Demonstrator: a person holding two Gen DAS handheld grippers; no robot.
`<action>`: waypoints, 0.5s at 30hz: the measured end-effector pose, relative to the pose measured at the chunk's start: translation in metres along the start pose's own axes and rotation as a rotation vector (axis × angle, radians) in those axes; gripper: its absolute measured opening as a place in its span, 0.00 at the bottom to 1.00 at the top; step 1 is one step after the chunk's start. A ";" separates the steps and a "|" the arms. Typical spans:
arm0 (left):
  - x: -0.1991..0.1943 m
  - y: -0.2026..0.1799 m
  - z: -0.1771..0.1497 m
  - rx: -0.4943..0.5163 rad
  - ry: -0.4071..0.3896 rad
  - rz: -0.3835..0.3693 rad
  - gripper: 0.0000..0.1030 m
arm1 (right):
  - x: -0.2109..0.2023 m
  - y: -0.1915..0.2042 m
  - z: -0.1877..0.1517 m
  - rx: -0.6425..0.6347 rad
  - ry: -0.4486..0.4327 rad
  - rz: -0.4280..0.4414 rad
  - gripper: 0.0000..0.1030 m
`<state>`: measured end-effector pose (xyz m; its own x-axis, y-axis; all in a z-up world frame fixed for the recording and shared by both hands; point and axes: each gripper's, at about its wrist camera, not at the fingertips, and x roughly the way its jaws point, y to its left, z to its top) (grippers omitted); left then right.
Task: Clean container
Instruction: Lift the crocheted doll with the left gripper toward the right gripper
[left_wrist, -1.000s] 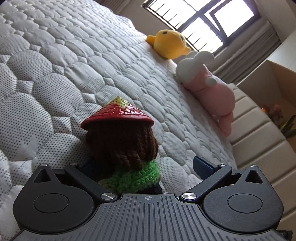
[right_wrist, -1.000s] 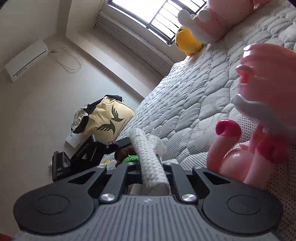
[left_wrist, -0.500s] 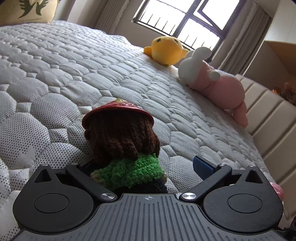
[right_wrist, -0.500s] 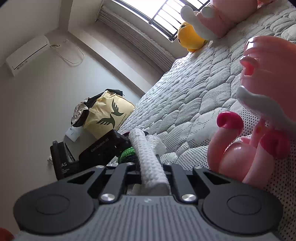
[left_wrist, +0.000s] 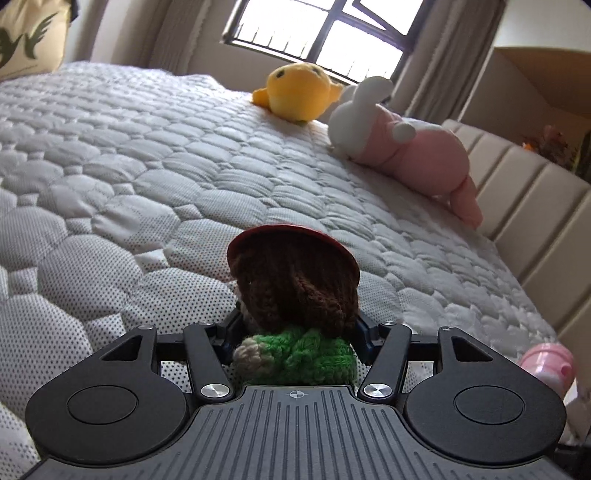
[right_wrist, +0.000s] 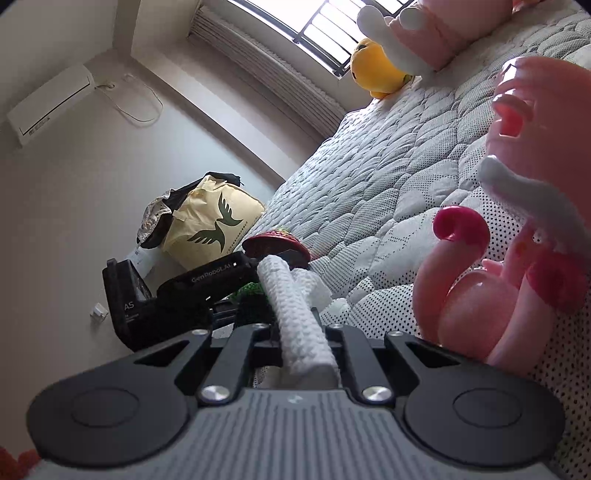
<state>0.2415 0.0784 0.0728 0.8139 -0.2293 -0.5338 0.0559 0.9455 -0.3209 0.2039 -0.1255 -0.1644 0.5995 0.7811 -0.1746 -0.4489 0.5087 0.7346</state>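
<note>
Crocheted yarn doll (left_wrist: 295, 295), quilted cloth mattress (left_wrist: 147, 177), perhaps glossy plastic toy (right_wrist: 509, 280)

Ahead of your left gripper (left_wrist: 295, 328) the quilted mattress (left_wrist: 155, 192) lies open; only the crocheted doll (left_wrist: 295, 295) between its fingers blocks the near view. Far off, the yellow plush (left_wrist: 297, 90) and pink rabbit plush (left_wrist: 410, 151) crowd the headboard side. Your right gripper (right_wrist: 295, 332) has the pink container (right_wrist: 517, 266) close on its right, and the left gripper's black body (right_wrist: 177, 299) close on its left.

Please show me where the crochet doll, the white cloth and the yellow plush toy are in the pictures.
crochet doll (left_wrist: 295, 291): left wrist view, on its brown yarn hair.
white cloth (right_wrist: 299, 321): right wrist view, middle of the rolled part.
yellow plush toy (left_wrist: 297, 92): left wrist view, centre of its body.
</note>
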 end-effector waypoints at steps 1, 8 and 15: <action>-0.005 -0.005 -0.003 0.059 -0.013 -0.010 0.60 | 0.000 -0.001 0.000 0.004 -0.002 0.001 0.09; -0.043 -0.036 -0.041 0.309 -0.075 -0.120 0.62 | 0.010 0.015 0.004 -0.036 0.057 -0.161 0.09; -0.035 -0.018 -0.052 0.235 -0.026 -0.208 0.61 | 0.006 0.072 0.011 -0.187 0.038 -0.323 0.14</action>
<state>0.1823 0.0574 0.0568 0.7853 -0.4207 -0.4542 0.3525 0.9070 -0.2305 0.1824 -0.0879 -0.1053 0.7069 0.5802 -0.4046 -0.3556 0.7859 0.5059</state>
